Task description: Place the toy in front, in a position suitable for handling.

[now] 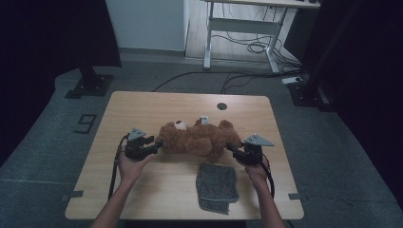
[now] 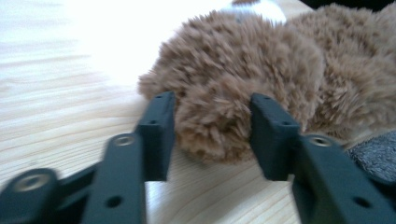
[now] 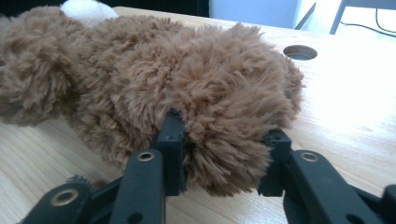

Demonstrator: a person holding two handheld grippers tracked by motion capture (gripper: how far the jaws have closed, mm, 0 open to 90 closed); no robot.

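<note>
A brown teddy bear [image 1: 199, 137] lies on its side across the middle of the wooden table [image 1: 142, 107]. My left gripper [image 1: 157, 145] is at the bear's left end. In the left gripper view its jaws [image 2: 212, 107] stand open on either side of a fluffy lobe of the bear [image 2: 243, 70], and the fur between them looks unsqueezed. My right gripper [image 1: 231, 148] is at the bear's right end. In the right gripper view its jaws [image 3: 224, 135] press into a furry limb of the bear [image 3: 140, 70], which bulges between them.
A folded grey cloth [image 1: 217, 187] lies near the table's front edge, just in front of the bear, and its corner [image 2: 373, 149] shows in the left gripper view. A round cable hole [image 1: 222, 106] sits at the back of the table. A desk frame and floor cables stand beyond.
</note>
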